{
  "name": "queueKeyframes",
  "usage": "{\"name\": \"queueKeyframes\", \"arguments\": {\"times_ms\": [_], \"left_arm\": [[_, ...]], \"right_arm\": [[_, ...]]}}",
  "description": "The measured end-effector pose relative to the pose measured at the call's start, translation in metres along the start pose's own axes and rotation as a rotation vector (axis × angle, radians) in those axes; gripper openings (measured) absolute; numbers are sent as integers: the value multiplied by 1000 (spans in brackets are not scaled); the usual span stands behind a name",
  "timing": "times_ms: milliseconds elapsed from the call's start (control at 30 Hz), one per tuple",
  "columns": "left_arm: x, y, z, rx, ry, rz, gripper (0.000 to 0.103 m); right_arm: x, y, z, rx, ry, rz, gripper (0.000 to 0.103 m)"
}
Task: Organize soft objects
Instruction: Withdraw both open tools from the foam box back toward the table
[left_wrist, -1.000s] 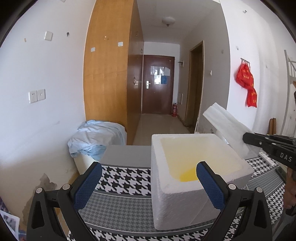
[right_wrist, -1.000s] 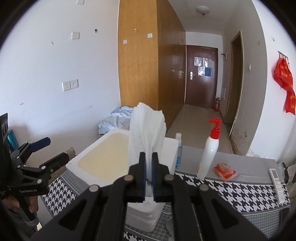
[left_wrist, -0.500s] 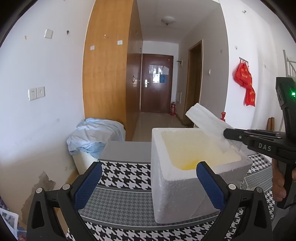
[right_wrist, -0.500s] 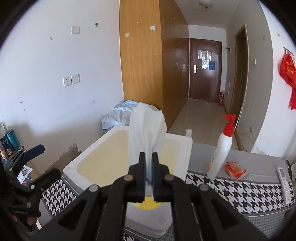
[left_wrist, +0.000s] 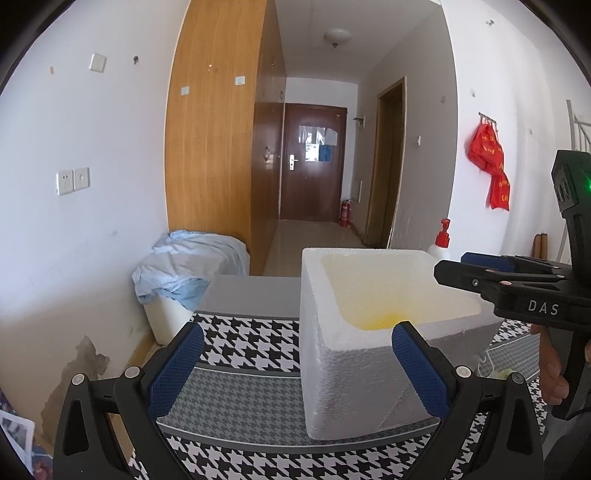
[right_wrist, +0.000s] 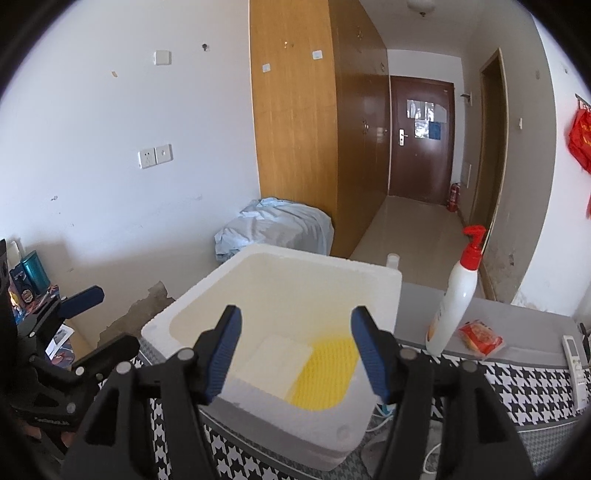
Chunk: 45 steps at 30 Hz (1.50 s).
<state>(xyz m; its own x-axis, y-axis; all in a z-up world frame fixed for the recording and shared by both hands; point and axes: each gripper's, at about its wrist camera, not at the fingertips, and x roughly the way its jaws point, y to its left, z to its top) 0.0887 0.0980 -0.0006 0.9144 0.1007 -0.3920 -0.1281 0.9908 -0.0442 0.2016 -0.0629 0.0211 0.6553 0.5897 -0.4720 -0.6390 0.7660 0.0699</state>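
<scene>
Houndstooth-covered table (right_wrist: 524, 380) in a white-walled room carries a foam box (right_wrist: 369, 291) near its left edge. One white folded cloth (right_wrist: 275, 363) lies inside. Right gripper (right_wrist: 295, 349) hovers above, released; left gripper (left_wrist: 295, 369) also spread, empty. More items may remain.

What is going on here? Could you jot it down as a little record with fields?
setting: table with houndstooth cloth
container: white foam box, open top
inside box: white folded cloth beside a yellow item
right claw: open, above the box, empty
left claw: open, empty, at the box's near side
also on table: pump bottle, orange packet, remote
</scene>
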Motion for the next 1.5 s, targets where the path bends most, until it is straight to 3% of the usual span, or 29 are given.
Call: {"name": "queueKeyframes", "arguments": {"times_ms": [500, 767, 833, 1500], "left_arm": [[-10, -12, 0, 17, -3, -16, 102], [-20, -16, 5, 10, -29, -12, 102], [-22, -19, 4, 12, -32, -17, 102], [-39, -39, -4, 25, -56, -46, 102]], "right_arm": [[-31, -5, -11, -10, -46, -3, 78], [-47, -9, -24, -12, -71, -9, 90], [-51, -9, -27, -17, -78, -9, 97], [-85, -18, -53, -29, -122, -18, 99]]}}
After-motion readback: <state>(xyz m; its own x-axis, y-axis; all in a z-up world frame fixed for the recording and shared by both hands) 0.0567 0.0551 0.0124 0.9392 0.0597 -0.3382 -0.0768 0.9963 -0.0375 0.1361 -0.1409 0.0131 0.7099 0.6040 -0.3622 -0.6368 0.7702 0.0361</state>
